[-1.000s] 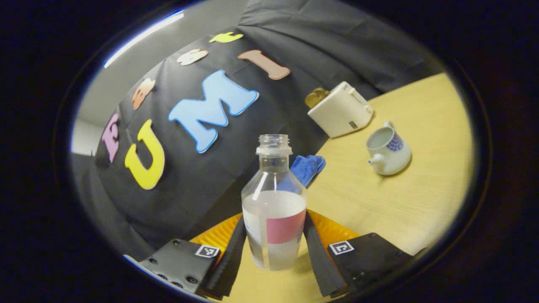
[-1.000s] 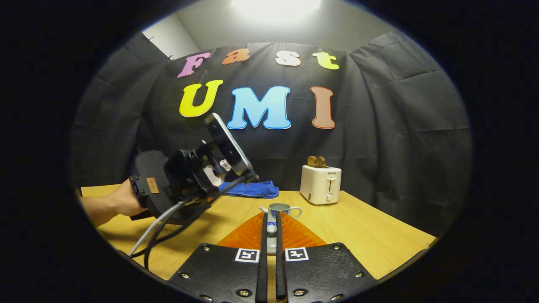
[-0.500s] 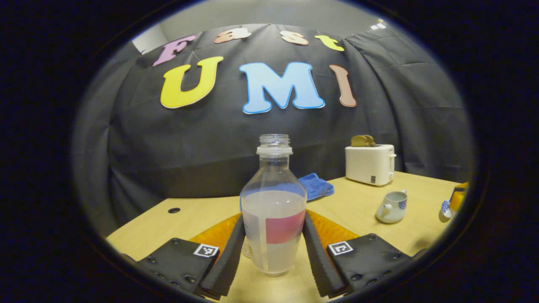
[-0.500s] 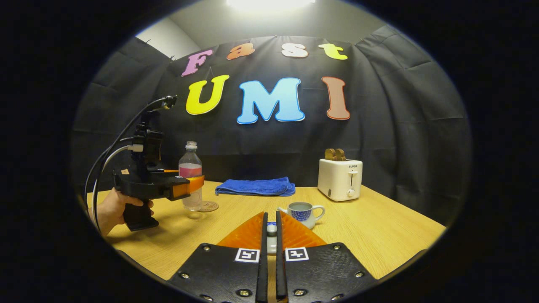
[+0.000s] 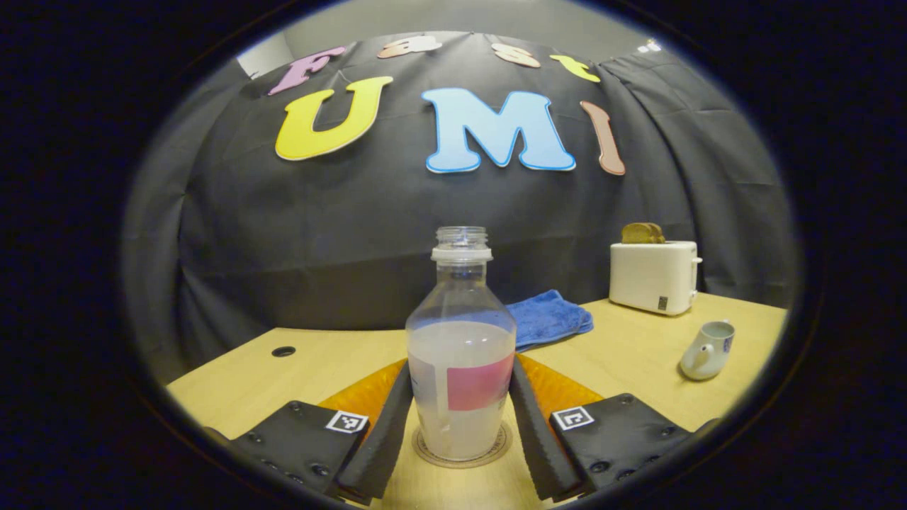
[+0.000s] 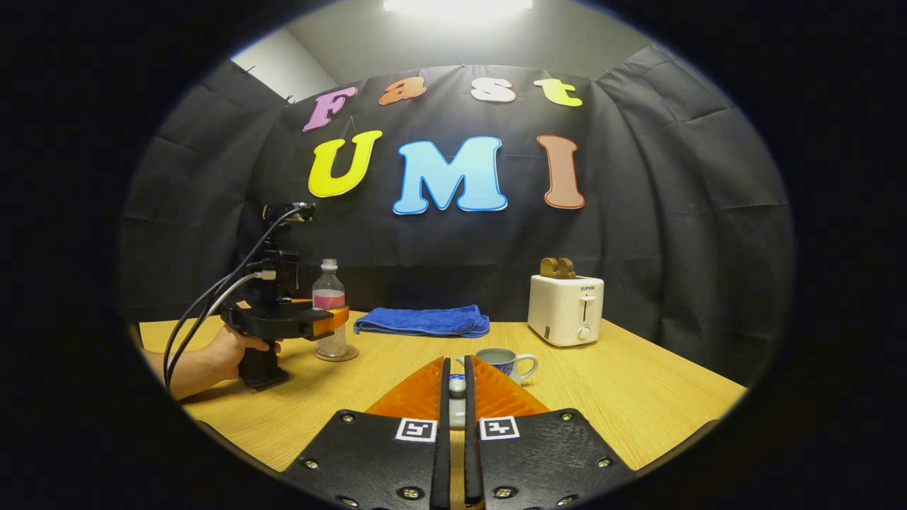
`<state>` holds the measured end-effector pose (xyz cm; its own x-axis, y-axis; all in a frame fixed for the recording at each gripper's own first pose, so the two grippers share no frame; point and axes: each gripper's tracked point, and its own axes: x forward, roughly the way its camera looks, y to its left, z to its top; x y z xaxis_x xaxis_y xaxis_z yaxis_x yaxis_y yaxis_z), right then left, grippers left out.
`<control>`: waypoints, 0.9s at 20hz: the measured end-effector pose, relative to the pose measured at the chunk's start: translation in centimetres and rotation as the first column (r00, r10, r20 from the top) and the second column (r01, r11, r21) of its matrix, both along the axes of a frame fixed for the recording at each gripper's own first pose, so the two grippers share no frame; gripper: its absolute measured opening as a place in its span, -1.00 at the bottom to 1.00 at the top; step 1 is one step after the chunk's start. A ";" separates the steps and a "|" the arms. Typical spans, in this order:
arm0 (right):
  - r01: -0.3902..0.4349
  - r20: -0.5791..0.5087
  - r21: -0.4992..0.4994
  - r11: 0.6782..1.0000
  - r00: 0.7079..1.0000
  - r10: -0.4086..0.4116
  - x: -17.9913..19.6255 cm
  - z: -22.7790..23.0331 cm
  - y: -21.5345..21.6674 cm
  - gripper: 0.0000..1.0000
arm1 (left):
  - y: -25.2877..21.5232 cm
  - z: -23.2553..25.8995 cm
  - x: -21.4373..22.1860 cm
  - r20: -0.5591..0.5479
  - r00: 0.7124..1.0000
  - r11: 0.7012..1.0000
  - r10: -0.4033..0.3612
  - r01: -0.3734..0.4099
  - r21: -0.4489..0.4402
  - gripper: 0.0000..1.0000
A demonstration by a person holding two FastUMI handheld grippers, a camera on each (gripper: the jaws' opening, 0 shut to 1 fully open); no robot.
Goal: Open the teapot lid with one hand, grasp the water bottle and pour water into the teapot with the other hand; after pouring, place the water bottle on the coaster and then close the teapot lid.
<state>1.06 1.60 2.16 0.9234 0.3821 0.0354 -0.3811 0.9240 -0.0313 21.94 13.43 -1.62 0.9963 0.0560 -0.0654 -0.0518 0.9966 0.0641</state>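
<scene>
The water bottle (image 5: 461,347) is clear plastic with a rounded shoulder, a narrow threaded neck with no cap, a white-and-pink label band, and cloudy water up to about the shoulder. It stands upright on a round coaster (image 5: 461,455) ringed with a fine pattern, on the pale wood-grain tabletop (image 5: 638,354). The left gripper (image 5: 460,404) has its ribbed fingers (image 5: 388,425) against both flanks of the bottle, pinching it at label height. In the right gripper view the same bottle (image 6: 329,308) sits at the left of the tabletop, with a hand (image 6: 230,350) holding that gripper's handle, cables trailing from it.

The teapot (image 5: 705,350) is glossy white ceramic with a short spout, a loop handle and a blue patterned patch; its mouth is open, and it stands well to the right of the bottle. The right gripper (image 6: 457,386) holds its fingers nearly pressed together on the small rounded knob of the teapot lid (image 6: 457,404), above the tabletop and in front of the teapot.

A folded blue towel (image 6: 424,321) of soft pile lies at the back, and a boxy cream toaster (image 6: 565,309) holds two brown slices.
</scene>
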 end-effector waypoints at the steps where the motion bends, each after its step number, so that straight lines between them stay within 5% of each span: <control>1: 0.002 -0.008 0.004 1.000 1.000 -0.002 0.0 -0.2 0.0 -0.85 | -0.1 0.1 0.3 0.008 1.000 1.000 -0.006 0.006 -0.006 0.72; 9: -0.002 -0.002 0.003 1.000 1.000 0.002 -0.3 0.0 0.1 -0.85 | 0.3 0.2 0.9 0.028 1.000 1.000 0.000 0.000 0.007 0.75; 12: -0.011 -0.007 -0.002 1.000 1.000 0.011 -0.7 0.1 0.3 -0.85 | 1.1 0.3 0.3 0.038 0.999 0.999 0.035 -0.034 -0.013 1.00; 18: -0.016 0.009 -0.005 1.000 1.000 0.016 -1.1 0.7 0.5 -0.85 | 0.8 0.8 -0.4 0.042 0.998 0.999 0.042 -0.041 -0.023 1.00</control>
